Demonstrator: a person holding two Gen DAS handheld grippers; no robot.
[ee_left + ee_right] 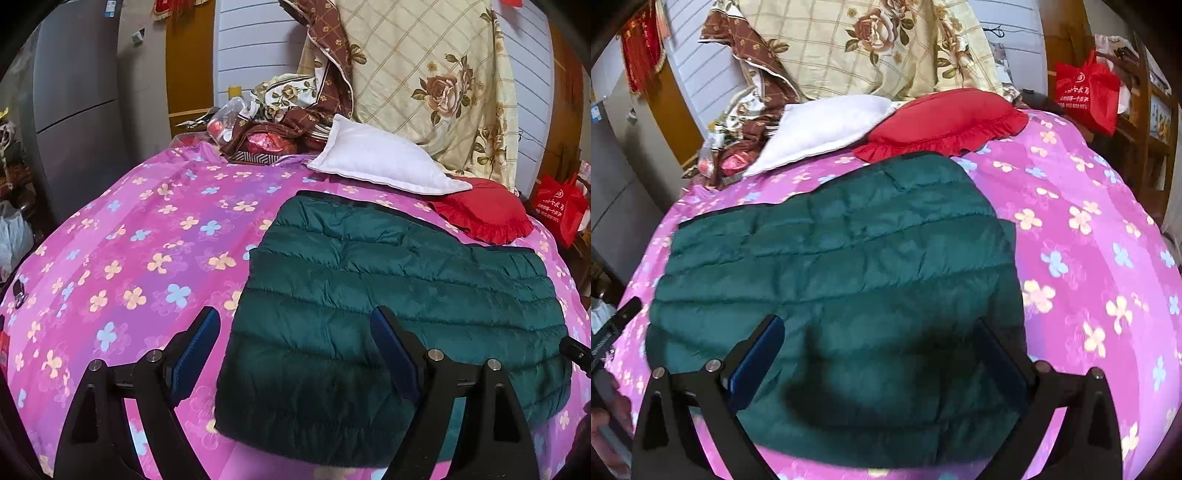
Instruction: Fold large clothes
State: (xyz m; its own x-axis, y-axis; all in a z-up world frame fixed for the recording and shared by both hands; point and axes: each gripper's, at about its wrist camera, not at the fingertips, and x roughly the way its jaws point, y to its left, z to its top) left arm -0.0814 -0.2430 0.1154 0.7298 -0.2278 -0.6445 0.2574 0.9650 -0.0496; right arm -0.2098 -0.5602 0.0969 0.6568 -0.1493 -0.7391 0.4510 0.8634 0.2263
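Observation:
A dark green quilted jacket (399, 302) lies folded into a flat rectangle on the pink flowered bedsheet (129, 258). It also shows in the right wrist view (834, 266). My left gripper (295, 332) is open and empty, held above the jacket's near left corner. My right gripper (882, 339) is open and empty, held above the jacket's near right part. The tip of the right gripper shows at the right edge of the left wrist view (574, 350), and the left gripper shows at the left edge of the right wrist view (617, 325).
A white pillow (380, 158) and a red frilled cushion (484, 214) lie beyond the jacket. A floral quilt (436, 85) and clutter are piled at the headboard. A grey fridge (74, 110) stands left, a red bag (561, 206) right.

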